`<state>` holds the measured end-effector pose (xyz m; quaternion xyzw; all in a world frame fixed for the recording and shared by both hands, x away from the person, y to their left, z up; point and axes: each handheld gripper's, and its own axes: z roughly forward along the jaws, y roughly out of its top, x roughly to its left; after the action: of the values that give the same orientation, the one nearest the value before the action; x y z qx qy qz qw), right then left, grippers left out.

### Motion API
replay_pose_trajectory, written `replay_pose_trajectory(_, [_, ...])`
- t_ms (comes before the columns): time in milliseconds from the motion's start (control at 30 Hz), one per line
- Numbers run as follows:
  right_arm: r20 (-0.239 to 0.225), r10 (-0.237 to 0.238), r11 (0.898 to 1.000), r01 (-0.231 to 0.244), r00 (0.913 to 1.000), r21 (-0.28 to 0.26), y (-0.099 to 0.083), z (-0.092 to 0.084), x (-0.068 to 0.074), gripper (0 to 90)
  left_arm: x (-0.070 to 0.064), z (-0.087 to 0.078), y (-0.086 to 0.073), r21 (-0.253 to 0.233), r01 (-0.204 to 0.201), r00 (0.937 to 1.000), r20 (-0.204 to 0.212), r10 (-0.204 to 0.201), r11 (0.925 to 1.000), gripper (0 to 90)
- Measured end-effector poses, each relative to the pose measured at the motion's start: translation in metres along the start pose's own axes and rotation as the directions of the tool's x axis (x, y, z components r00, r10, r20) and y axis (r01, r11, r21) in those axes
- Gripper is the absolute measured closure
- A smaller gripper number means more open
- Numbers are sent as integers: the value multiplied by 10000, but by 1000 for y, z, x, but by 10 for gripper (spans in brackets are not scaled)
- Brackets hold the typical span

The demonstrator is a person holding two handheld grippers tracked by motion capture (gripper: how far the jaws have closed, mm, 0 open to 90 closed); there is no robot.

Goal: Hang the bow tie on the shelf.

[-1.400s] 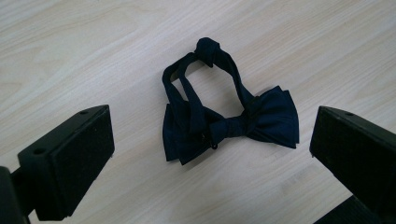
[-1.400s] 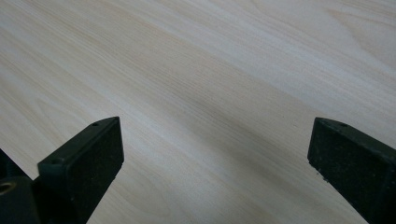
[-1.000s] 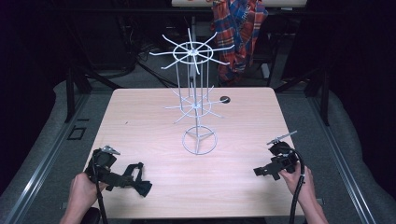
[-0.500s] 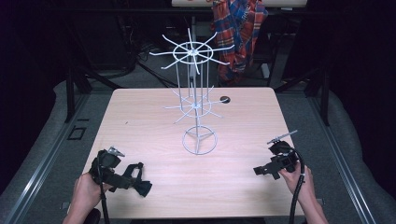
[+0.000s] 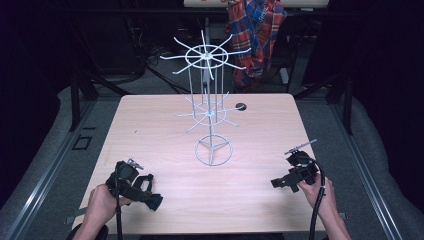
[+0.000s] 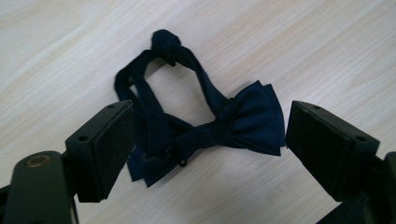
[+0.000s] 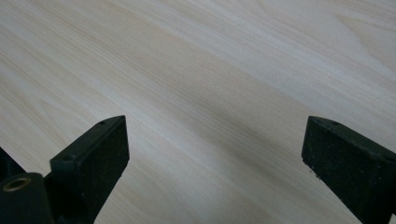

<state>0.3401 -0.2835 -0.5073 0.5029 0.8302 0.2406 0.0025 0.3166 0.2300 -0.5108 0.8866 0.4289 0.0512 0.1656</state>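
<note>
So the bow tie (image 6: 210,128) was lying flat on the desk (image 5: 250,200) at the lower left of the high view, right under the left claw (image 6: 201,149). In the left claw's own view it sat smack between the two pads. The bow's long axis ran across the gap, roughly pad to pad, tilted up a bit toward the right, with the strap loop and its knot pointing away toward the top of the frame. The left pad overlapped the edge of the left wing and the right pad was just beside the right wing's tip. I couldn't see either one actually pressing yet, so I'd say wide open around it, nothing held. The jaws had just been closing in on it.

The left hand (image 5: 102,205) was obviously the nearer one. The right claw (image 5: 280,182) sat well apart at the lower right, jaws spread wide over bare wood, holding nothing. The wire rack (image 5: 210,105) stood in the middle, toward the back.

Compared with a second earlier, the left claw had slid a bit toward the bottom of the frame, lower over the tie. The right one hadn't budged.
</note>
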Motion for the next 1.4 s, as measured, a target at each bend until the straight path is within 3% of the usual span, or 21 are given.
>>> replay_pose_trajectory(67, [27, -14, 9999, 13, 10000, 107, 0, 0, 0, 72, -1, 2, 2, 32, -118, 9999, 35, 118, 9999, 206])
replay_pose_trajectory(133, [51, 52, 10000, -52, 10000, -13, 0, 1, 0, 75, -2, 6, 6, 213, -293, 9994, 180, 289, 9993, 312])
replay_pose_trajectory(267, [58, 36, 10000, -37, 10000, 31, 0, 0, 1, 76, -2, 8, 7, 172, -326, 9993, 184, 323, 9993, 444])
replay_pose_trajectory(367, [122, 23, 9999, -24, 9999, 108, 0, 0, 0, 80, -3, 13, 9, 345, -343, 9986, 424, 328, 9988, 519])
replay_pose_trajectory(433, [101, -6, 9999, 5, 9999, 135, 0, 0, 1, 85, -3, 15, 10, 442, -307, 9979, 584, 281, 9985, 556])
replay_pose_trajectory(667, [119, 27, 9998, -29, 9999, 204, 0, 0, 0, 92, -2, 22, 11, 945, -319, 9986, 449, 278, 9950, 669])
replay_pose_trajectory(933, [120, -30, 9995, 27, 9999, 308, 0, 0, 1, 97, -3, 27, 11, 1106, -561, 9977, 443, 515, 9923, 826])
replay_pose_trajectory(1133, [122, 9, 9992, -14, 9999, 403, -2, 0, -1, 100, -6, 23, 12, 783, -1056, 9939, 413, 1026, 9913, 884])
replay_pose_trajectory(1267, [133, -14, 9991, 8, 9999, 434, -2, 0, -1, 100, -4, 14, 12, 285, -1136, 9923, 524, 1120, 9931, 887])
replay_pose_trajectory(1333, [154, 161, 9997, -164, 9998, 200, -4, 1, -1, 100, -1, 10, 10, -46, -1029, 9933, 520, 1030, 9947, 888])
replay_pose_trajectory(1400, [172, 31, 9991, -38, 9998, 421, -3, -1, -1, 102, 1, 6, 8, -207, -966, 9941, 483, 975, 9951, 889])
